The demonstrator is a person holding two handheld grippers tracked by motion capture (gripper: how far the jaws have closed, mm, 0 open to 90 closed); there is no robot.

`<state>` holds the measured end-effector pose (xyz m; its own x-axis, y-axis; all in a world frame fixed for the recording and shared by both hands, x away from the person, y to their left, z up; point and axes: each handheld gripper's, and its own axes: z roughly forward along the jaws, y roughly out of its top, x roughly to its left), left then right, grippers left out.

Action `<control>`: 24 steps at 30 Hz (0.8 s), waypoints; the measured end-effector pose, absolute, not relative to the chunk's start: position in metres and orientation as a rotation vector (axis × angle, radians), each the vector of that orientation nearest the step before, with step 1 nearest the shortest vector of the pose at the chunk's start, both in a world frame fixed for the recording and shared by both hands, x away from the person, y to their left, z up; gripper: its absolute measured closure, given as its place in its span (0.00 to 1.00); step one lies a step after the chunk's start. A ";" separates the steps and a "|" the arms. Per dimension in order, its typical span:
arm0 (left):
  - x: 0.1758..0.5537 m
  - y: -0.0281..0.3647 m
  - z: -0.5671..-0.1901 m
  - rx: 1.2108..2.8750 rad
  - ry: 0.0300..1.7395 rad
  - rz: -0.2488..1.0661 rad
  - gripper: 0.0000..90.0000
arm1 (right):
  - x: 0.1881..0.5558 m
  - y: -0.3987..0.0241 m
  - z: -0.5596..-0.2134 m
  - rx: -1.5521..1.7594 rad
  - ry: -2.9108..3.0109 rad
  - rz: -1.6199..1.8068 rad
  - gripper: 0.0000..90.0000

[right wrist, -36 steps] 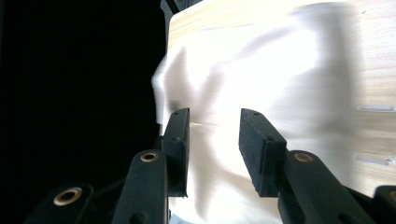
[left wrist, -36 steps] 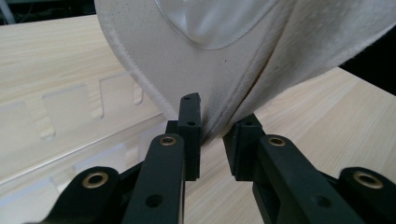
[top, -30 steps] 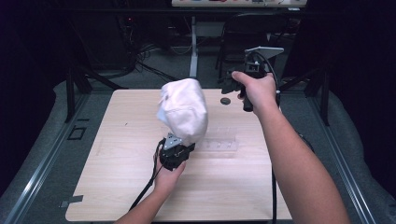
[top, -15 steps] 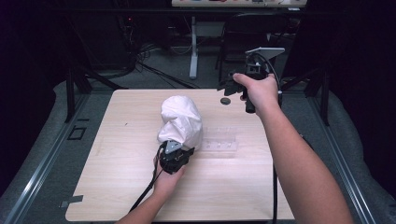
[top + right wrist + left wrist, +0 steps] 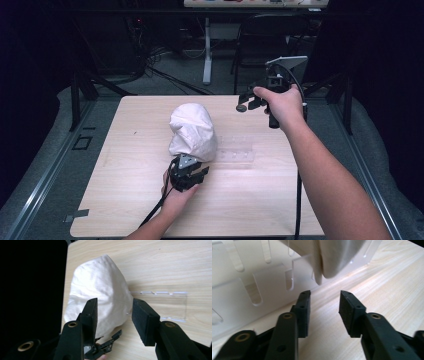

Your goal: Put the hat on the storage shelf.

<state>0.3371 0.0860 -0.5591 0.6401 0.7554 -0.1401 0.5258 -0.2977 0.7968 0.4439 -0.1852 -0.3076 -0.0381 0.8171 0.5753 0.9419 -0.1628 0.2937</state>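
White cloth (image 5: 192,131) sits bunched in a tall mound at mid-table, draped over the left end of a clear slotted plastic tray (image 5: 239,150), so it appears already set down. Just near of it the left gripper (image 5: 193,176) rests low, jaws apart and empty. Whatever the tray holds under the cloth is hidden; its exposed right part looks empty. Farther right, the right gripper (image 5: 248,101) hovers raised at the far edge, jaws apart, empty.

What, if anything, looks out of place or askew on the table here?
The white cloth sits bunched in a heap over one end of the clear plastic rack instead of lying flat. Both grippers, left and right, are open and hold nothing. Nothing looks spilled or broken.
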 end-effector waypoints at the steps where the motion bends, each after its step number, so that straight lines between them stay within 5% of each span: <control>1: 0.337 0.086 -0.560 1.988 0.990 0.340 0.65 | 0.443 -0.186 -0.309 -2.036 -1.916 -0.982 0.62; 24: 0.306 0.136 -0.564 2.092 1.022 0.284 0.49 | 0.400 -0.210 -0.371 -2.045 -2.069 -0.925 0.51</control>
